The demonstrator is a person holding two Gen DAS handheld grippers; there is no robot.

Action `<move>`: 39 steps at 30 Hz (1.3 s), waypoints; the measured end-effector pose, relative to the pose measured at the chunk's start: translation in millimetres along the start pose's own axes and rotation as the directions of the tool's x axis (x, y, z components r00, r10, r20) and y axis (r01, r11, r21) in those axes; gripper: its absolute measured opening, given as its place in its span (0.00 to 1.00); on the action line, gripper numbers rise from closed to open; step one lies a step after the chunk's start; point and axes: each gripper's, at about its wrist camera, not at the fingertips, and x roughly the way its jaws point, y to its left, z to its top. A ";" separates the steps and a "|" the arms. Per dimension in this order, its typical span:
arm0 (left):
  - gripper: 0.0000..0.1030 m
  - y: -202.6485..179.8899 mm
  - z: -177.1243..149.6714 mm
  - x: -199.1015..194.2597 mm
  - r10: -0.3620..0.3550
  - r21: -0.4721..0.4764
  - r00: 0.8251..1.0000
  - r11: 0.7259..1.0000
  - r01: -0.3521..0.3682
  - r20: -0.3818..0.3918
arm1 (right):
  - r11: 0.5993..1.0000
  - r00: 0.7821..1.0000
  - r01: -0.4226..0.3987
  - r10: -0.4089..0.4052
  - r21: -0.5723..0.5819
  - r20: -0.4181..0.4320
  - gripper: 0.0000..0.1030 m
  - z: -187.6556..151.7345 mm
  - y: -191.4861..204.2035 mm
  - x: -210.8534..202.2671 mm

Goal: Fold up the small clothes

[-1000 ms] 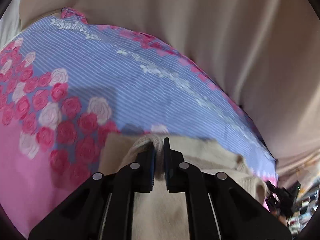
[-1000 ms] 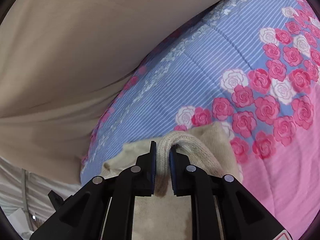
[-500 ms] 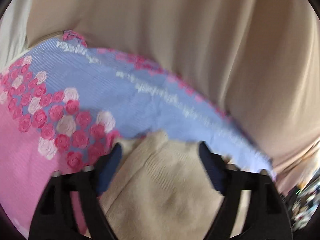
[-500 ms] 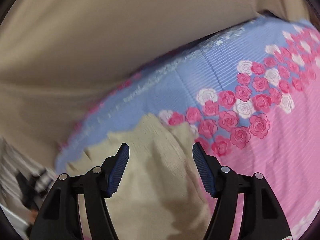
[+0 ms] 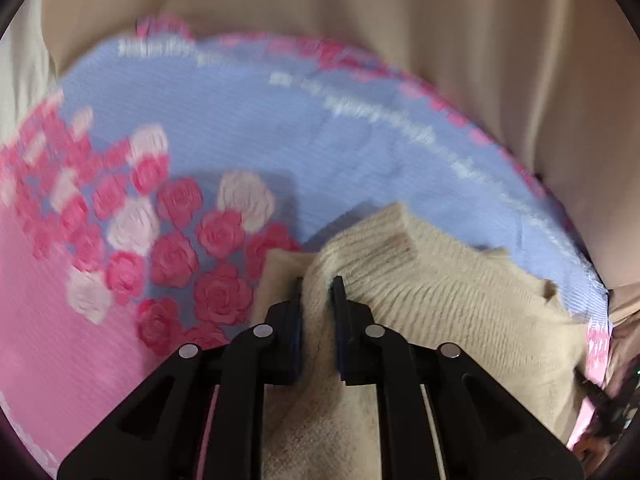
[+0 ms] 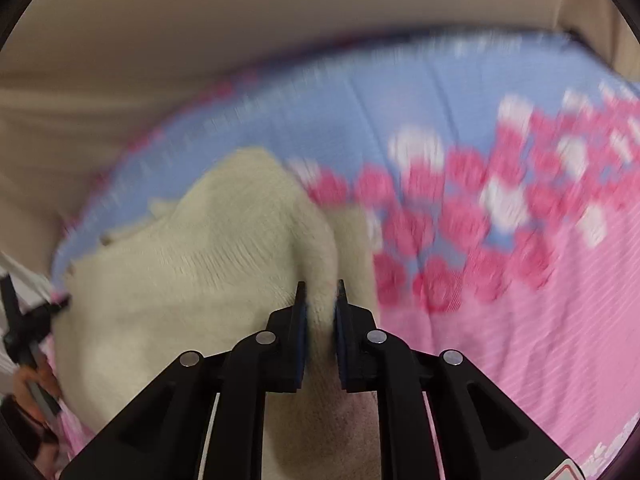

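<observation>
- On the rose-print bedspread [image 5: 240,128], near its blue striped band, lies the cream knit garment [image 5: 440,304].
- Left gripper [image 5: 317,286]: fingers nearly closed, pinching a raised fold of the garment.
- Right gripper [image 6: 320,290]: fingers likewise clamped on a ridge of the garment [image 6: 208,264].

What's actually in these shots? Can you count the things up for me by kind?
Cream knitted garment: 1
Quilted bedspread, blue and pink with a rose print: 1
Beige curtain-like fabric behind the bed: 1
Black two-finger grippers, each pinching the knit: 2, left and right
Total: 5
</observation>
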 end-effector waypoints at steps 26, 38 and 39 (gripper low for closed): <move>0.13 73.9 -118.3 -123.3 -0.181 -0.314 0.983 0.932 0.182 0.033 | 0.982 0.987 -0.159 0.162 0.098 -0.019 0.18 -108.0 -3.0 -120.5; 0.23 80.3 -232.1 -131.4 -0.107 -0.278 0.968 0.960 0.041 -0.228 | 0.983 0.977 0.026 0.013 0.180 -0.212 0.34 -212.8 -86.9 -141.4; 0.23 79.6 -227.5 -135.9 -0.106 -0.288 0.972 0.957 0.043 -0.209 | 0.981 0.985 0.025 0.009 0.192 -0.174 0.34 -204.4 -86.3 -150.2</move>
